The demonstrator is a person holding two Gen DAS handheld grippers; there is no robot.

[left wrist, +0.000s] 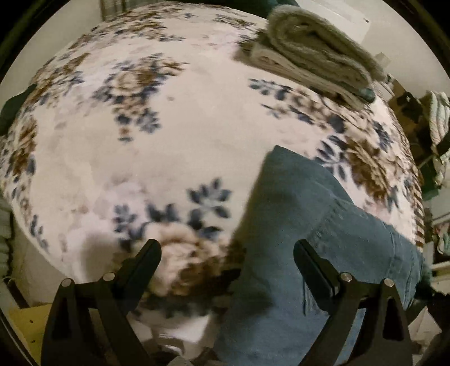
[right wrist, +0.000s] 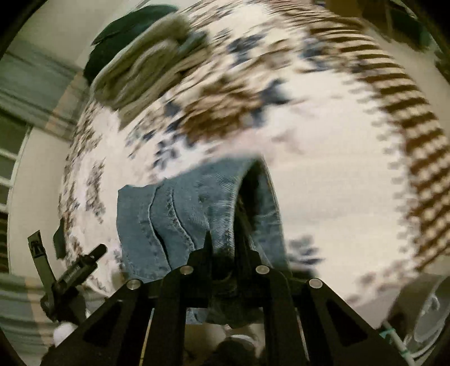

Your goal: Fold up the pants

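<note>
Blue denim pants [left wrist: 303,236] lie on a floral bed cover [left wrist: 182,140], reaching from the near edge toward the middle right. My left gripper [left wrist: 227,250] is open and empty; its right finger [left wrist: 312,270] hangs over the denim and its left finger over the cover. In the right wrist view my right gripper [right wrist: 225,239] is shut on the pants [right wrist: 182,214] at the waistband, and the cloth bulges up in front of the jaws. The other gripper [right wrist: 70,276] shows at the lower left there.
A stack of folded grey and cream cloth [left wrist: 317,56] lies at the far right of the bed, also blurred in the right wrist view [right wrist: 146,67]. Dark cloth [right wrist: 126,25] lies behind it. Clutter [left wrist: 433,135] stands beyond the bed's right edge.
</note>
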